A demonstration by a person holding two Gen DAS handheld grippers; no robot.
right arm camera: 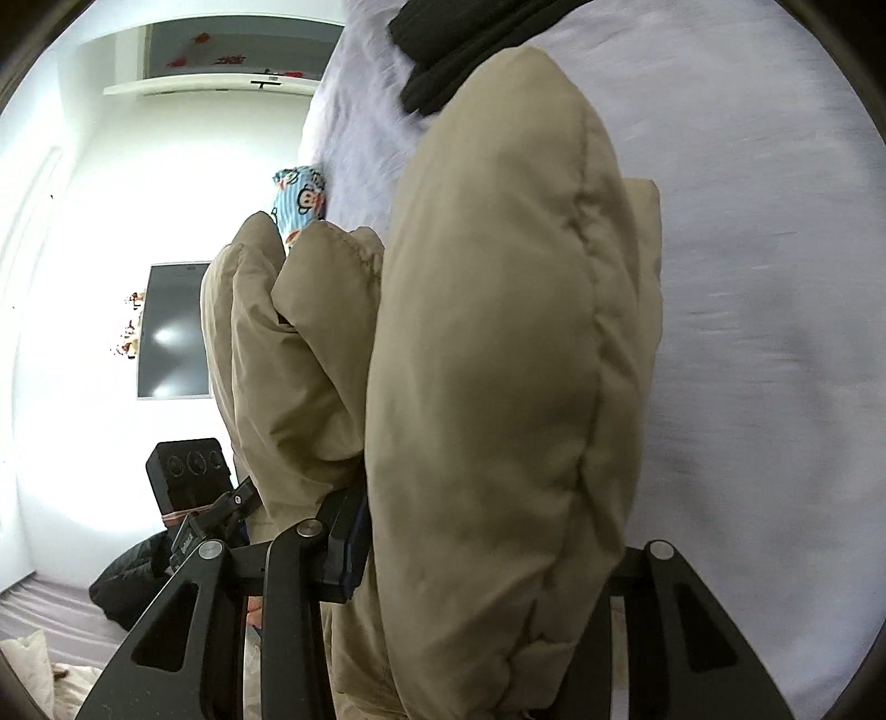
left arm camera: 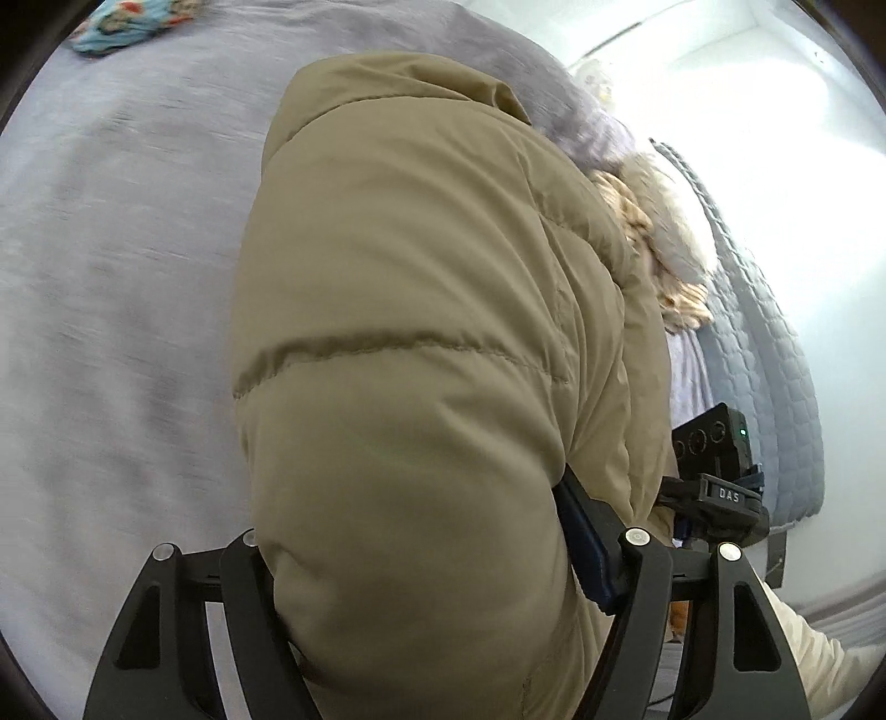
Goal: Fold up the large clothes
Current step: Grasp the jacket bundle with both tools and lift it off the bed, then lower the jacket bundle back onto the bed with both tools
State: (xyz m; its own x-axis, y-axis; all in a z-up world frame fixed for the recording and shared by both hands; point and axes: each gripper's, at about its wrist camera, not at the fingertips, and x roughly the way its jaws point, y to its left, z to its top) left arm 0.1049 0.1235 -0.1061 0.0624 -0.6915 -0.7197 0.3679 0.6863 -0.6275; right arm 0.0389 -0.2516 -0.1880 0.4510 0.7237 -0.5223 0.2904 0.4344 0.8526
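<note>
Both my jaws grip the tan puffer coat (left arm camera: 410, 343) over the bed (left arm camera: 111, 266). My left view alone shows its fur hood trim (left arm camera: 659, 243) (right view: a black garment (right arm camera: 443, 50) far off).

Open lilac bedsheet (left arm camera: 111, 310) left of the bulky khaki coat (left arm camera: 410, 343); patterned cloth (left arm camera: 127, 25) far off.

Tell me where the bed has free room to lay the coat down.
The bare sheet left of the coat, below the blue patterned cloth, is free. So is the stretch on the coat's other side, below the black garment. The fur hood side is crowded.
</note>
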